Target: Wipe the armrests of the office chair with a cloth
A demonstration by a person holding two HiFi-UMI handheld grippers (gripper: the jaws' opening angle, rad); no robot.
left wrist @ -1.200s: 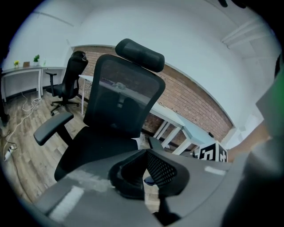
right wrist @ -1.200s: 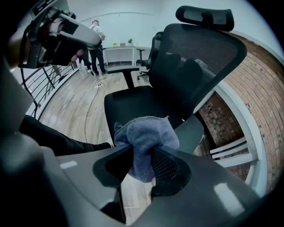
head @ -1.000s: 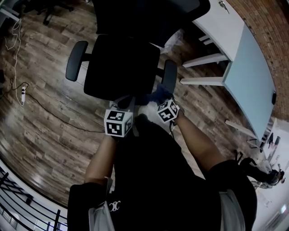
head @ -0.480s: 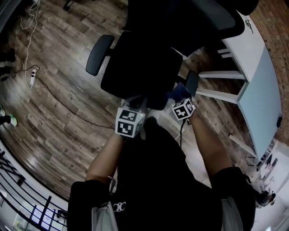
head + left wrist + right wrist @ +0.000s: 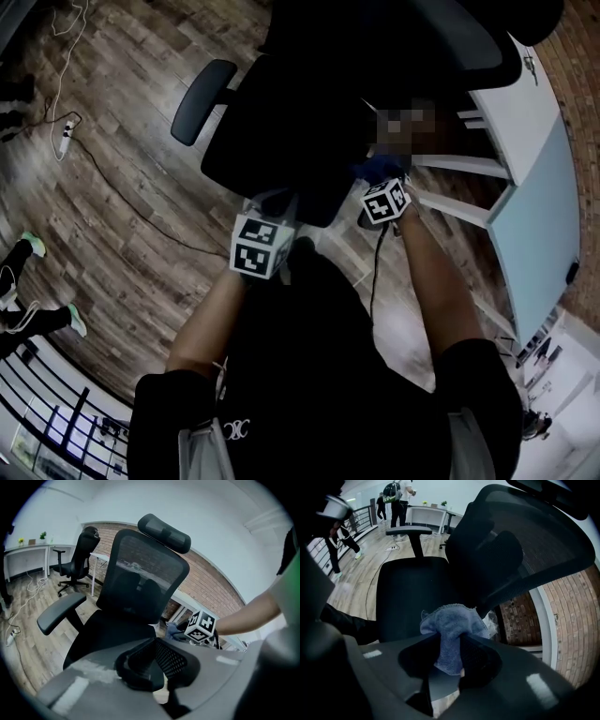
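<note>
the right gripper point(image 5: 447, 643) is clenched on a blue cloth point(image 5: 452, 620), pinched at its gathered middle so the loose edges bloom out past the jaw tips. in the head view the cloth sits at about 3 o'clock of the office chair point(image 5: 300, 122), beside the seat's right edge. the near armrest should be there, but that spot is dark and partly covered, so whether the cloth is touching it cannot be told. the far armrest point(image 5: 202, 101) stands bare at 10 o'clock of the seat, well apart from both grippers.

the left gripper point(image 5: 153, 656) has its jaws pressed together on nothing and hovers at 6 o'clock of the seat, low in front of it.

the cloth looks like soft, light terry: it will fold and drag rather than slide, so the mid-bunch hold suits it, leaving enough free fabric to press flat on the pad. the armrest pads look smooth and firm, and the chair probably rolls or swivels, so a hard push could turn it away. the idle left gripper could brace the seat edge.
</note>
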